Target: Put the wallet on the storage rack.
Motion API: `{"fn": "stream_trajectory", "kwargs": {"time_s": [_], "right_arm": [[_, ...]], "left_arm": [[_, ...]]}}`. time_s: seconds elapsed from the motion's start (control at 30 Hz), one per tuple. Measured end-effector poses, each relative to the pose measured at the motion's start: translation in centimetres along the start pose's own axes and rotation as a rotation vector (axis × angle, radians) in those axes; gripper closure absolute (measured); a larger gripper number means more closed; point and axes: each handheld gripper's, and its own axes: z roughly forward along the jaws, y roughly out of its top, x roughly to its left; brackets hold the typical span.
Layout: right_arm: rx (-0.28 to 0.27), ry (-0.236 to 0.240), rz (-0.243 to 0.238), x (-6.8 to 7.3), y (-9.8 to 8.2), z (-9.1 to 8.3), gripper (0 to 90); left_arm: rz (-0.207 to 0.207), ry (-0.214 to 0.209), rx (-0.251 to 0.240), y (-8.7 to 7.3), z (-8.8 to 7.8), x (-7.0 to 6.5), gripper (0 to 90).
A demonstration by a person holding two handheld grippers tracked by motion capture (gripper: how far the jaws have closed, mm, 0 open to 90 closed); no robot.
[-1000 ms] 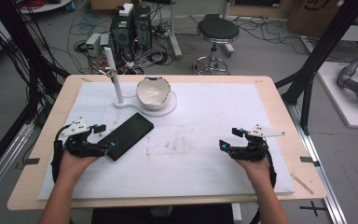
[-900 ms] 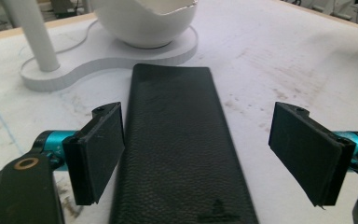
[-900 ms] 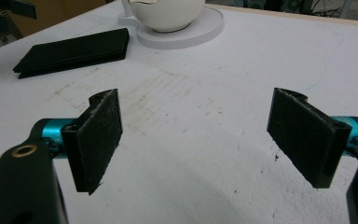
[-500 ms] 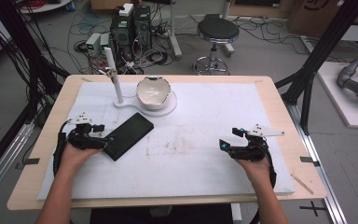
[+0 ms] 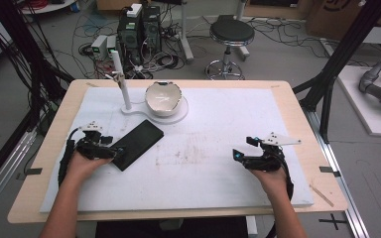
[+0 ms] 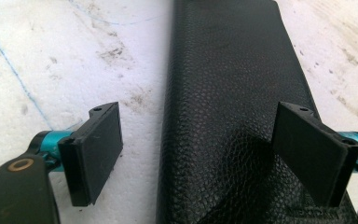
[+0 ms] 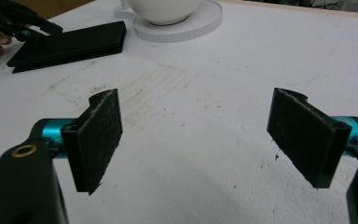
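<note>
Left gripper: jaws spread wide, nothing clamped; set at the near end of the case, one jaw over the mat, the other over the leather.
Case: black, flat on the white mat, left of centre, near the bowl's stand.
Right gripper: jaws held wide apart, nothing held; hovered over bare mat, well apart from the case.
Bowl: white, seated on a round stand behind the case.
</note>
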Motion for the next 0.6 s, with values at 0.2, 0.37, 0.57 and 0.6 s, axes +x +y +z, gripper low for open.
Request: {"fn": "stream_trajectory", "kwargs": {"time_s": [0.2,0.37,0.57,0.6], "right_arm": [[-0.008,-0.007,0.004,-0.13,-0.03,-0.14,18.2],[-0.006,-0.005,0.006,-0.20,-0.06,-0.18,18.2],[-0.005,-0.009,0.015,-0.35,-0.13,-0.24,18.3],[-0.005,-0.008,0.017,-0.37,-0.14,-0.27,18.2]], "left_arm": [[-0.025,-0.020,0.000,-0.02,-0.09,0.10,23.3],[-0.042,-0.016,-0.011,-0.07,-0.05,0.18,23.8],[-0.052,-0.013,-0.021,-0.10,-0.07,0.29,26.1],[-0.045,-0.016,-0.022,-0.12,-0.06,0.32,26.8]]}}
